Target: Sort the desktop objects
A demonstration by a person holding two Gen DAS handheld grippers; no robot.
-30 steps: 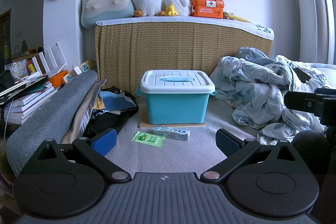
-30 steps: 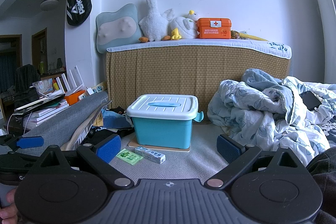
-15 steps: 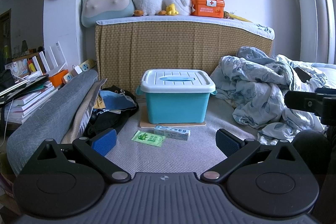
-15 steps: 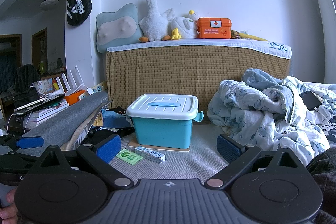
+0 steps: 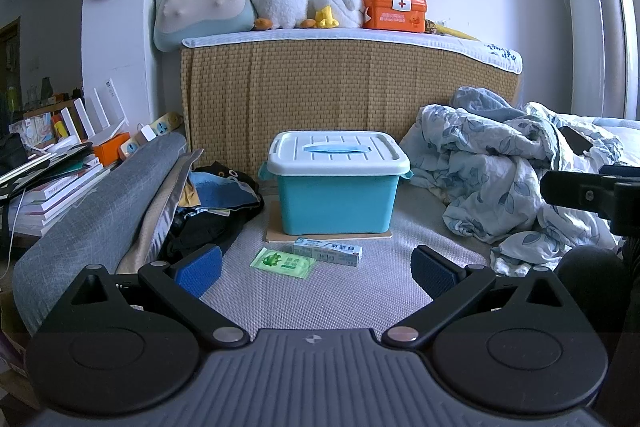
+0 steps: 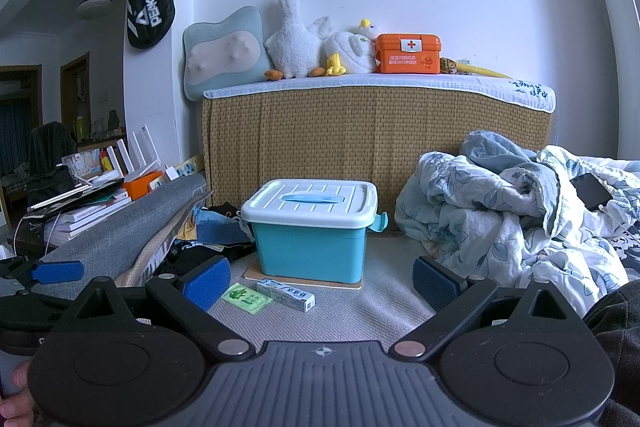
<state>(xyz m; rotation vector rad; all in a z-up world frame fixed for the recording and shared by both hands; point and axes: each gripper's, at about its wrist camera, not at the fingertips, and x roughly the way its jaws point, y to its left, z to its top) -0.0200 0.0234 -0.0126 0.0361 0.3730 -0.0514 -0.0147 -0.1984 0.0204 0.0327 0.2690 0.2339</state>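
Note:
A teal storage box with a shut white lid [image 5: 338,183] [image 6: 310,227] stands on a thin board on the grey mat. In front of it lie a green wipes packet [image 5: 282,262] [image 6: 247,298] and a long toothpaste box [image 5: 328,251] [image 6: 285,294]. My left gripper [image 5: 316,273] is open and empty, hovering short of the two items. My right gripper [image 6: 322,281] is open and empty, a little to the right of them. A blue fingertip [image 6: 58,271] of the left gripper shows at the left edge of the right wrist view.
A crumpled floral blanket [image 5: 516,171] [image 6: 512,211] lies to the right. A grey cushion [image 5: 96,211] and a pile of clothes [image 5: 216,203] lie to the left, with books behind. A woven headboard [image 5: 344,95] with plush toys and an orange first-aid box [image 5: 394,11] stands behind.

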